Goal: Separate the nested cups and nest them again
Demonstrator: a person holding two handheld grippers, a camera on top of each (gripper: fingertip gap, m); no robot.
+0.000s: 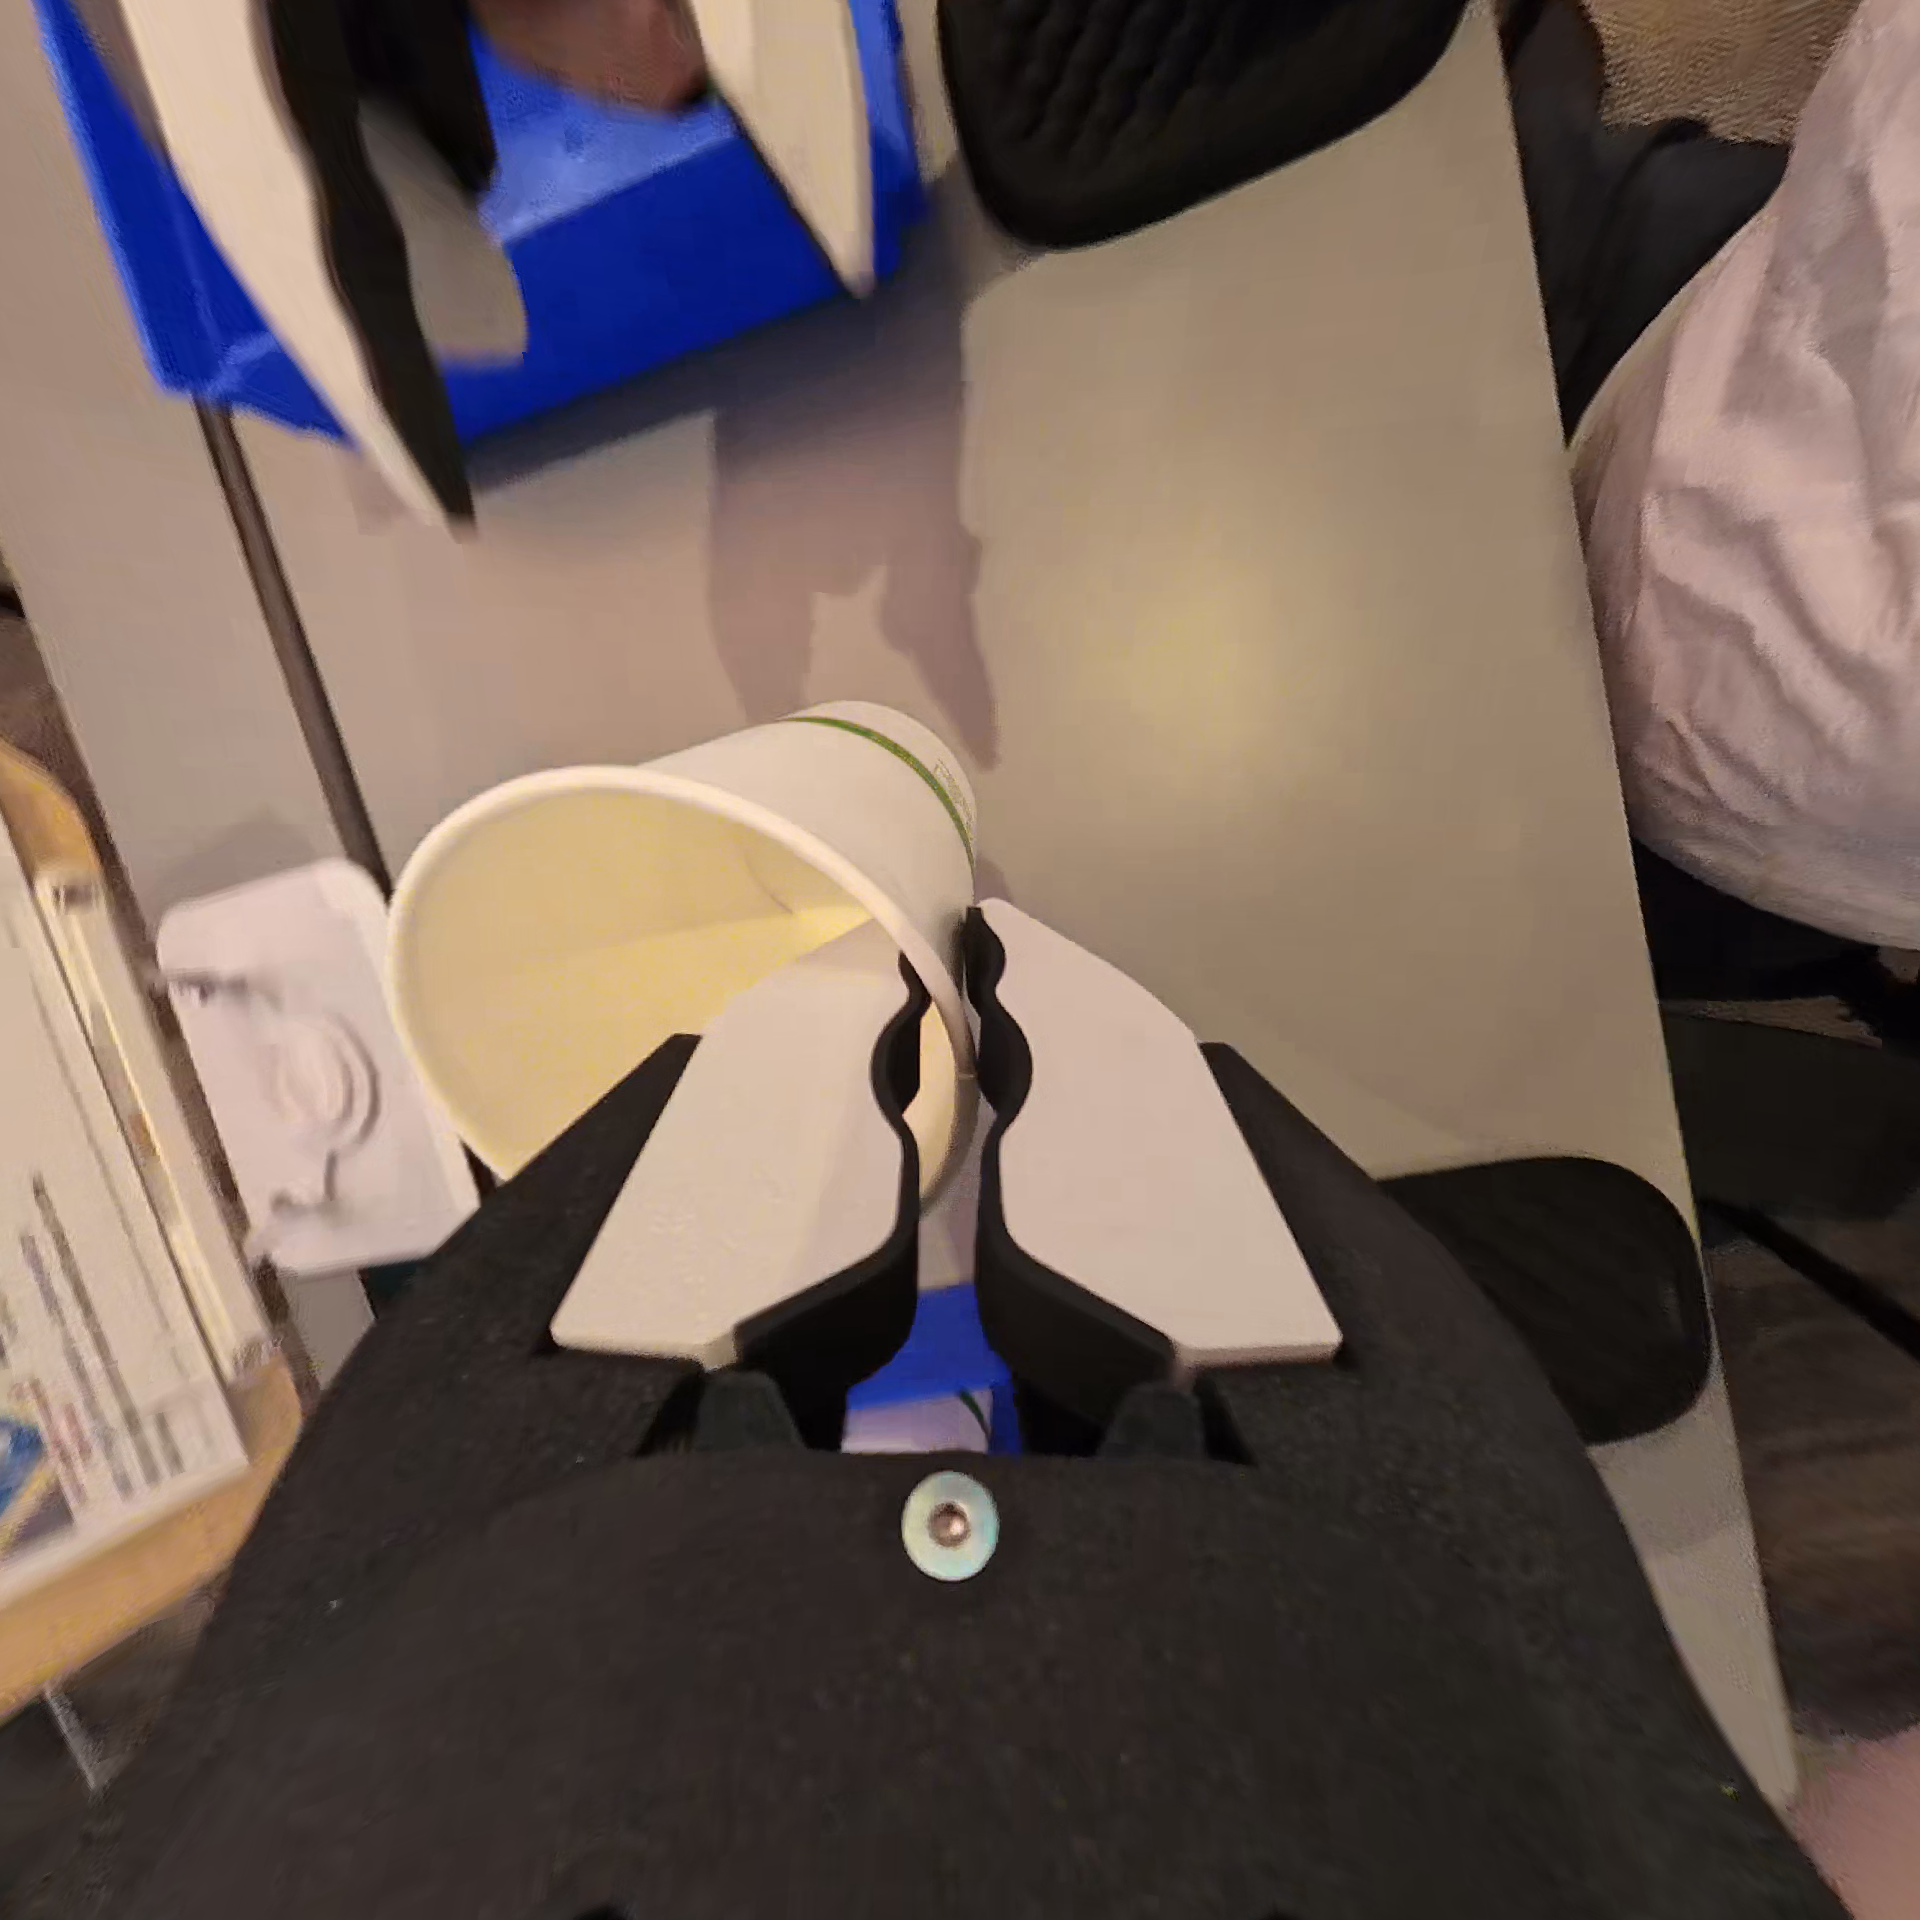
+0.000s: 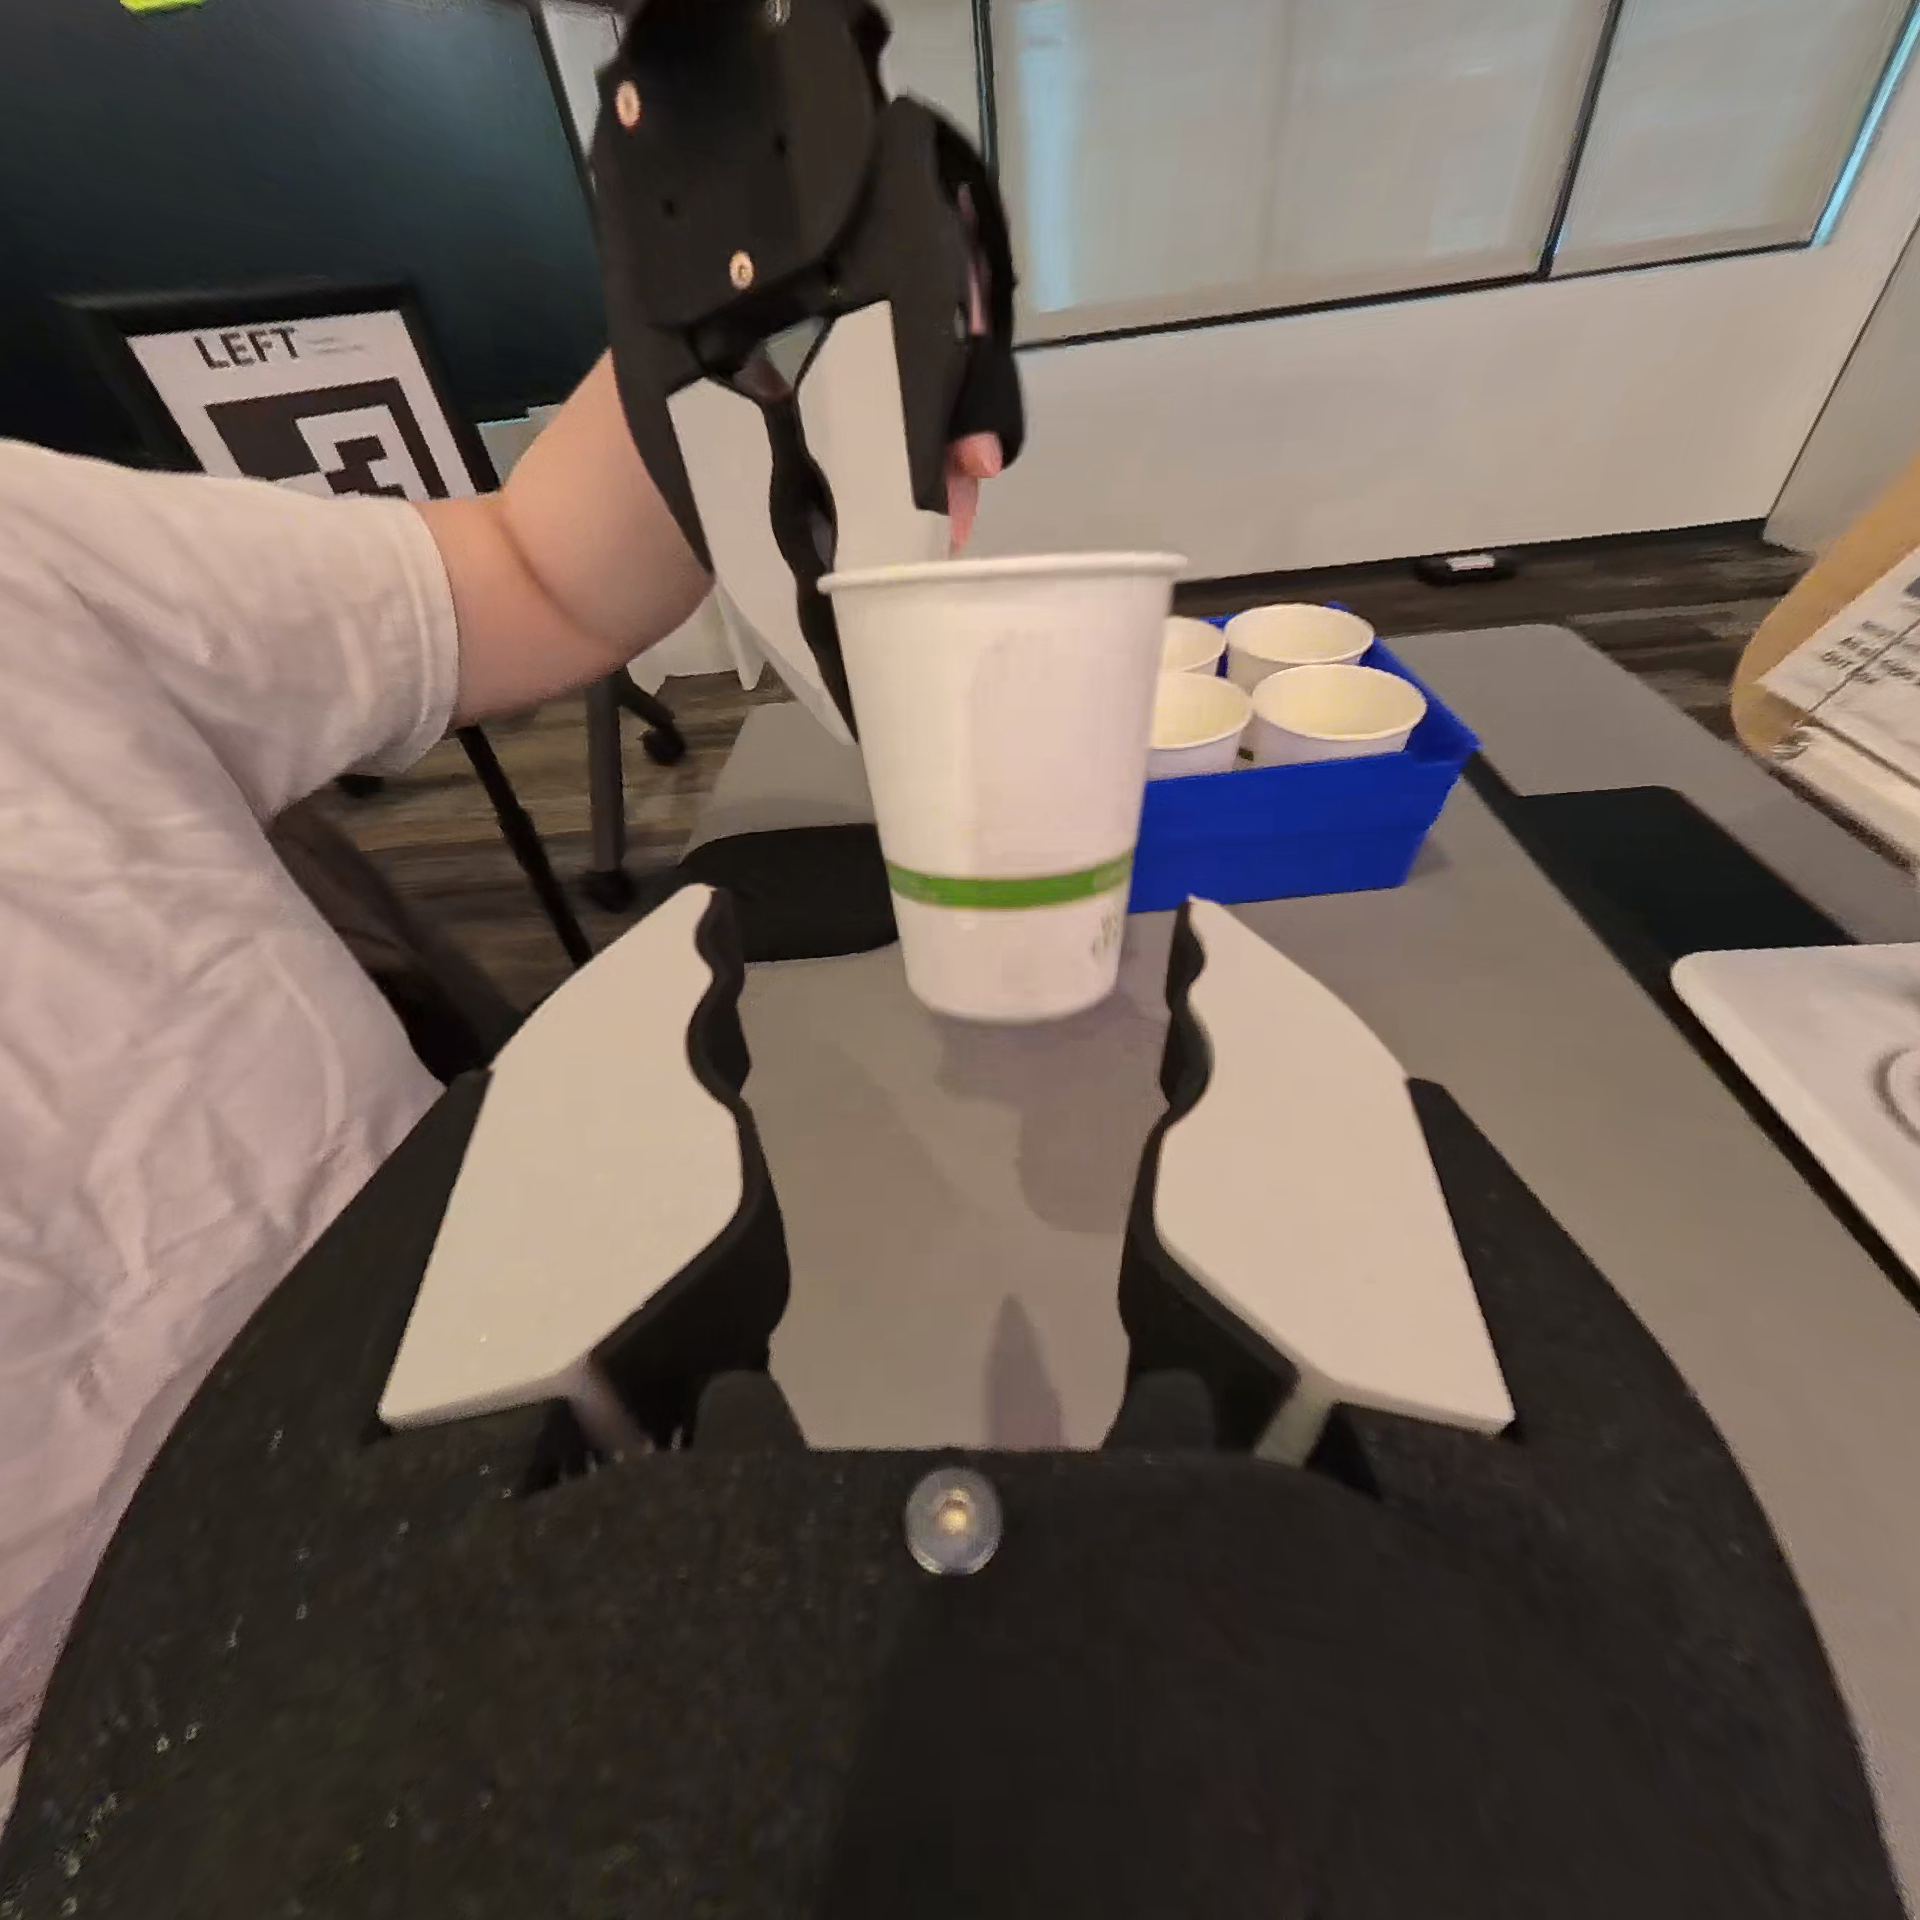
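The cup (image 2: 1003, 790) is pinched at its rim by the left gripper (image 1: 943, 1023); straight ahead of the gaping, empty right gripper (image 2: 951, 997) it stands upright.

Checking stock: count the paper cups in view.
5: one cup gripped at its rim by the left gripper, four cups in the blue bin. Nested or hidden cups are possible.
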